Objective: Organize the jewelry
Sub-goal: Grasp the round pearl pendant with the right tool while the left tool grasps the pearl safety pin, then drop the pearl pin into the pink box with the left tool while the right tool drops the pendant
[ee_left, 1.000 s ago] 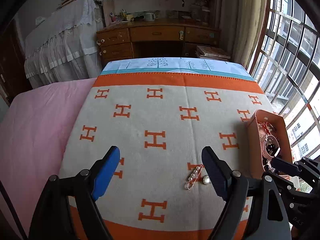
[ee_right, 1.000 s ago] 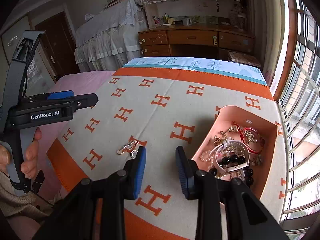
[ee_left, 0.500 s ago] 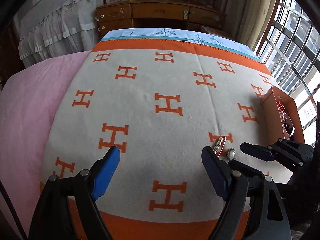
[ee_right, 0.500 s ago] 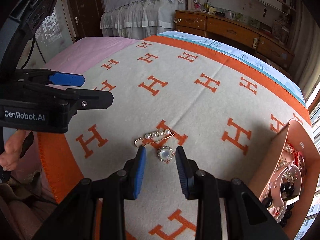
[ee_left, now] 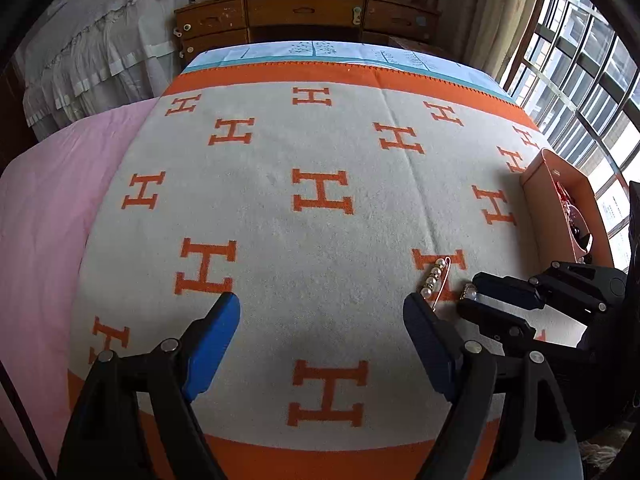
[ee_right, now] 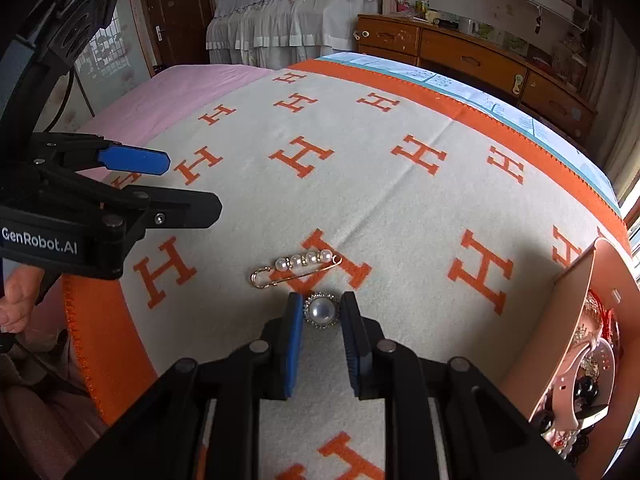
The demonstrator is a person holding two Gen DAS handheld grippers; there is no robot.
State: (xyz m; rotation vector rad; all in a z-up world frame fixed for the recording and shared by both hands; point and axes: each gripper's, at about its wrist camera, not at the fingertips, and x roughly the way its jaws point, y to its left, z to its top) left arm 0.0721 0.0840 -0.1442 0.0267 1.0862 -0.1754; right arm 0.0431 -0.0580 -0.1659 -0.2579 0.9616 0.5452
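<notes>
Task approx. mid-way, judging by layout. Pink box (ee_right: pixel 560 320) at blanket's (ee_right: pixel 380 184) right edge already loaded w/ beads, bracelets, red cord etc.; contents tangled, individual pcs hard to tell apart. Two pcs left out on blanket: round pearl brooch (ee_right: pixel 319 312) w/ sparkly rim, and gold pearl pin (ee_right: pixel 298 265) just beyond it, lying across an orange H. Both near each other, well apart from box. Left to do, prob.: lift brooch, carry to box, then same for pin.

Right gripper (ee_right: pixel 319 312): jaws narrow and closing, brooch between them, blue pads flanking it either side. Pads look at or v. near brooch rim; firm pinch not confirmed, gap too fine to read. Brooch flat on blanket, not lifted. In left-wrist view same gripper (ee_left: pixel 474 300) seen from side, tips down at fabric, brooch peeking out at tip, pin just beside.

Left gripper (ee_left: pixel 320 320): jaws wide, nothing between them, only bare blanket under. Not touching pin; its right-hand finger (ee_left: pixel 424 332) close to pin's near end. Hand (ee_right: pixel 16 300) on its handle at frame edge.
</notes>
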